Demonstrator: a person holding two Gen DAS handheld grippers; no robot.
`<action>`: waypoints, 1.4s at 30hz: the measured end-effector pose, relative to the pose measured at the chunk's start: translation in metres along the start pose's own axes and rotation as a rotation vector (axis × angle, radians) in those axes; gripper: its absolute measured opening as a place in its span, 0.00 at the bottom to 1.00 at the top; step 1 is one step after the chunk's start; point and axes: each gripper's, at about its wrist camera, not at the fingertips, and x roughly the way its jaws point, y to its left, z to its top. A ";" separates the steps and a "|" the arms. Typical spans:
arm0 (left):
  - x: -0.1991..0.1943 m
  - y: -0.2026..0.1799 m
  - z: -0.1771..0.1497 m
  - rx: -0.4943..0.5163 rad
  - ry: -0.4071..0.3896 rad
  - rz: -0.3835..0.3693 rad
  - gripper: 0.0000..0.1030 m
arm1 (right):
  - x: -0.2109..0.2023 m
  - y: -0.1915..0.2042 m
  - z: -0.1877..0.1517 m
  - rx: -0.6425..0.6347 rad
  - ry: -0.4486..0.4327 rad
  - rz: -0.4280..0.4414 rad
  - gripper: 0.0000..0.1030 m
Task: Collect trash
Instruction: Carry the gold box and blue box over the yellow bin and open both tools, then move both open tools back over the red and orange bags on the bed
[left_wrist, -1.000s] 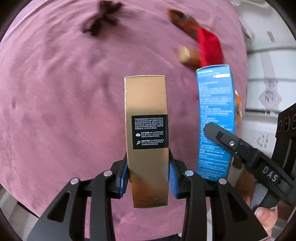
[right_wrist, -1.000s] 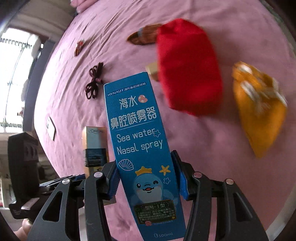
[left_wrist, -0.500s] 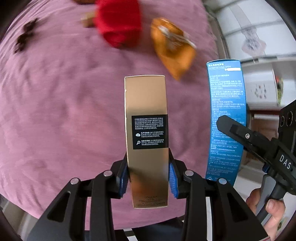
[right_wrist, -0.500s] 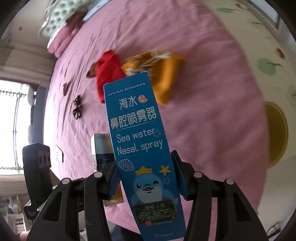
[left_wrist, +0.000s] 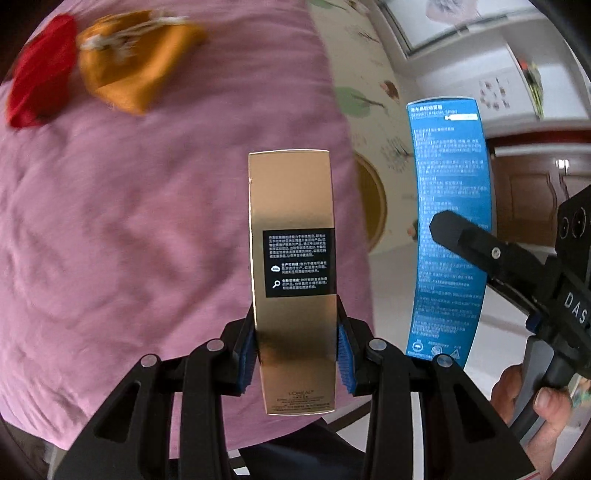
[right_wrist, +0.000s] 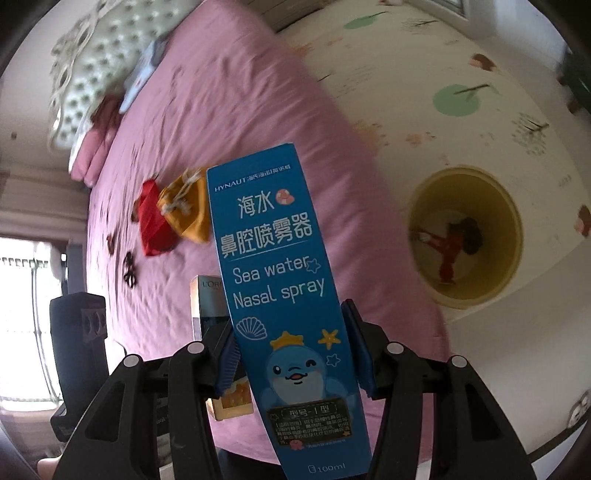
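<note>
My left gripper (left_wrist: 295, 354) is shut on a tall gold carton (left_wrist: 293, 240) with a black label, held upright above the pink bed's edge. My right gripper (right_wrist: 295, 343) is shut on a blue nasal spray carton (right_wrist: 284, 280), which also shows in the left wrist view as the blue carton (left_wrist: 448, 206) to the right of the gold one. In the right wrist view the gold carton (right_wrist: 207, 295) peeks out behind the blue one on the left. A yellow bin (right_wrist: 469, 192) with some trash inside stands on the floor mat beyond the bed's corner; its rim (left_wrist: 373, 206) shows behind the gold carton.
The pink bed (left_wrist: 129, 221) carries a red pouch (right_wrist: 151, 225), an orange pouch (right_wrist: 184, 210) and small dark hair ties (right_wrist: 129, 271). Pillows (right_wrist: 85, 85) lie at the far end. A patterned cream mat (right_wrist: 424, 74) covers the floor. A hand (left_wrist: 535, 406) grips the right tool.
Both grippers have swept sideways across the bed toward its edge, each keeping its carton. The pouches slid left in view, and the floor mat and yellow bin have come into sight.
</note>
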 end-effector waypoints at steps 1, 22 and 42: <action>0.003 -0.007 0.000 0.013 0.007 0.003 0.35 | -0.005 -0.010 0.000 0.019 -0.010 0.001 0.49; 0.081 -0.151 0.052 0.296 0.139 0.045 0.35 | -0.058 -0.172 0.022 0.288 -0.134 -0.034 0.49; 0.079 -0.169 0.081 0.320 0.123 0.068 0.77 | -0.075 -0.192 0.058 0.283 -0.173 -0.070 0.70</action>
